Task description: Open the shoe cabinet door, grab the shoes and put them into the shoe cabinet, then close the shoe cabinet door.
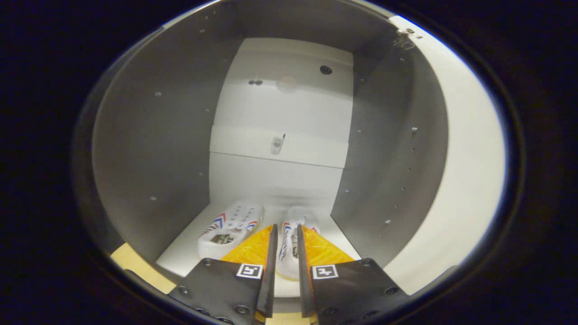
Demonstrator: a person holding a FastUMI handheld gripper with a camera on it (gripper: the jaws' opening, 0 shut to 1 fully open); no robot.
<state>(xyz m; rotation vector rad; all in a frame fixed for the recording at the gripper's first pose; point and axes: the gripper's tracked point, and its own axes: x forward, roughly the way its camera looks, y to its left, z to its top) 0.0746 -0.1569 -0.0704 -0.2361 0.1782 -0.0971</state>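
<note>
White laminate lines the inside of the shoe cabinet [280, 113], which stands open with its door [465, 180] swung wide on the right, the hinge [405, 39] showing at the top. On the cabinet floor [189, 248] lie 2 white shoes. The left shoe [230, 230], with red and blue stripes on its side, lies free just ahead of the left finger, its toe pointing toward the back panel. The right shoe [291, 243] lies beside it, a small gap apart, and runs back between the 2 fingers.

The gripper [285, 239] has its fingers drawn close together with that right shoe in the narrow slot between them. Both fingers look to be pressing on its sides, so I judge it grasped, though whether the sole already rests on the cabinet floor cannot be told from here.

The step in hand appears to be placing the second shoe: the door is open, 1 shoe is already inside, and this one is at or just above its resting spot. The next move calls for spreading the fingers to let the shoe go, then drawing the gripper straight back out of the opening without nudging either shoe. After that the door on the right needs pushing round to shut, which means getting the fingers behind its outer edge.
</note>
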